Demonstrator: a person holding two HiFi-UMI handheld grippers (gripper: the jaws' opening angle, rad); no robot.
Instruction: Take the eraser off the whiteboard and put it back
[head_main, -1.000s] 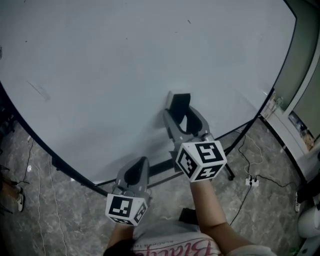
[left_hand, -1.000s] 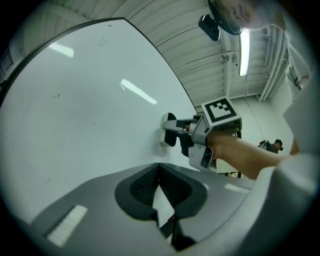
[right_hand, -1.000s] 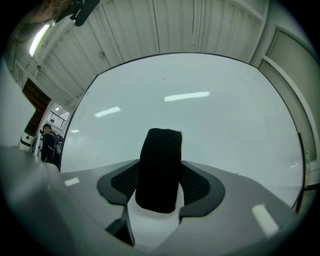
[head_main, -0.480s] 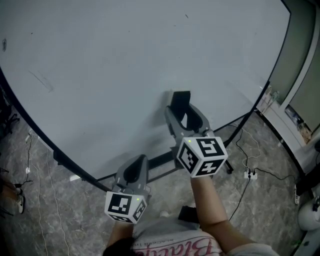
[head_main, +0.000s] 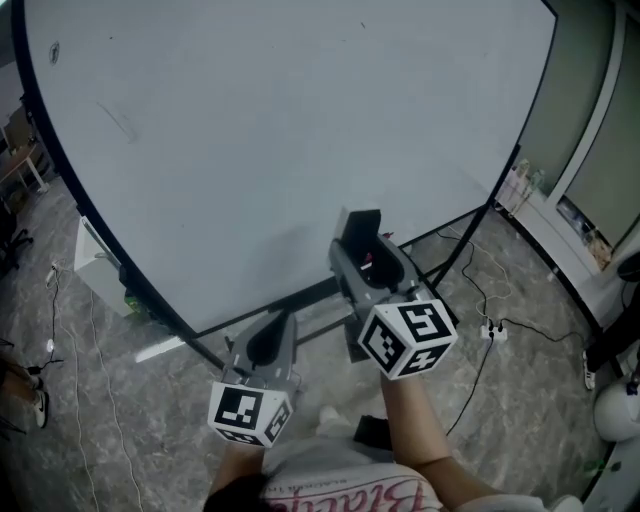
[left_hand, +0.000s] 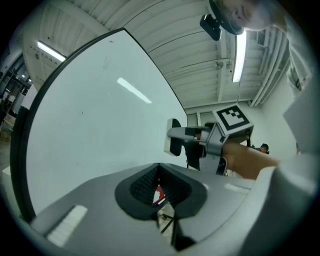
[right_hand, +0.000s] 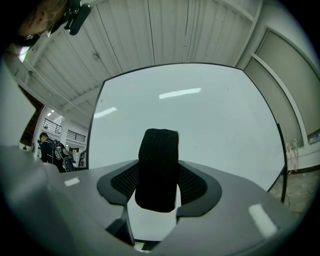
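Observation:
The black felt eraser (head_main: 361, 231) with a white back stands upright between the jaws of my right gripper (head_main: 365, 250), which is shut on it. It hangs just in front of the lower part of the whiteboard (head_main: 250, 140), apart from the surface. In the right gripper view the eraser (right_hand: 158, 170) fills the middle of the gripper (right_hand: 159, 189), and the whiteboard (right_hand: 210, 125) lies ahead. My left gripper (head_main: 270, 342) sits lower and to the left, shut and empty. The left gripper view shows the shut gripper (left_hand: 159, 186), the eraser (left_hand: 173, 137) beyond it and the whiteboard (left_hand: 85, 125).
The board's black frame and stand legs (head_main: 310, 295) run below the grippers. Cables and a power strip (head_main: 492, 330) lie on the grey floor at right. A white box (head_main: 98, 255) stands behind the board at left. People (right_hand: 46, 144) stand far off at left.
Both grippers have drawn back from the whiteboard, the right one still carrying the eraser. The board's lower edge and more floor have come into sight.

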